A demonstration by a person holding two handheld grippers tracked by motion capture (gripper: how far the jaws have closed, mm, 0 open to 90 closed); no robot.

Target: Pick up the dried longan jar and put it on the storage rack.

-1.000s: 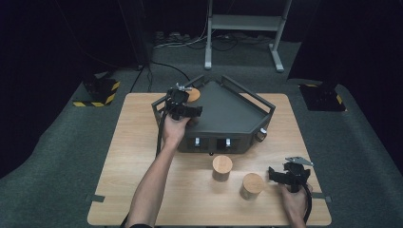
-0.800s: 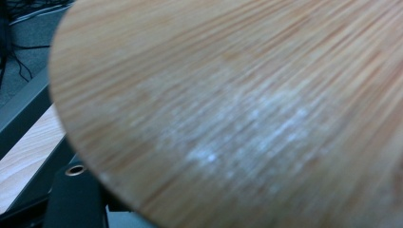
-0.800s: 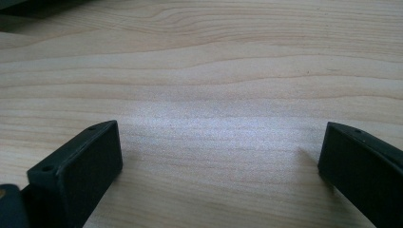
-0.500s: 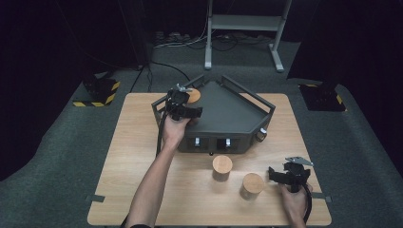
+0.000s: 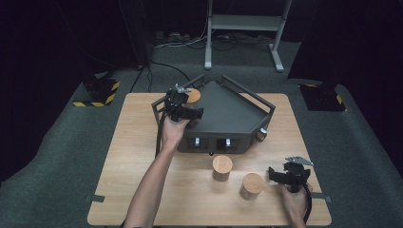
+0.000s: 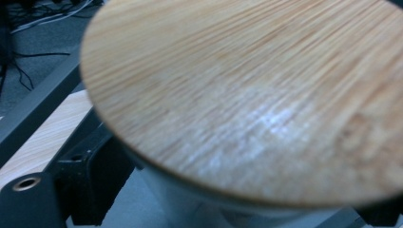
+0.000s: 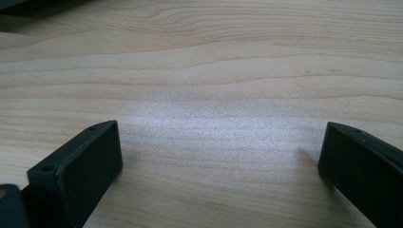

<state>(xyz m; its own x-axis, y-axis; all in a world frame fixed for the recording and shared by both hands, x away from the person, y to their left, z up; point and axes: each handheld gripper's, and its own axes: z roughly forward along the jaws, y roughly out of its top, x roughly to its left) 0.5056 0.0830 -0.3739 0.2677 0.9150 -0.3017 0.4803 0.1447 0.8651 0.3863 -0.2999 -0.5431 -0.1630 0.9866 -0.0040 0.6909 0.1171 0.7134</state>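
Note:
A canister with a round wooden lid [image 5: 193,96] [image 6: 247,95] stands in the left corner of the dark metal tray [image 5: 233,118]. My left gripper [image 5: 187,100] [image 6: 228,211] is at that canister; its jaws have just been opening, and they stand open with the canister's pale body between them. Two more wooden-lidded canisters [image 5: 222,166] [image 5: 253,184] stand on the table in front of the tray. My right gripper [image 5: 274,175] [image 7: 217,132] rests low over the bare tabletop [image 7: 214,71], just right of the nearer canister, open with nothing between its fingers.
The tray has raised rails and two small knobs [image 5: 212,142] on its front wall. The wooden table [image 5: 133,156] ends close behind my right hand at the front edge. Cables and a stand's feet [image 5: 242,52] lie on the dark floor beyond.

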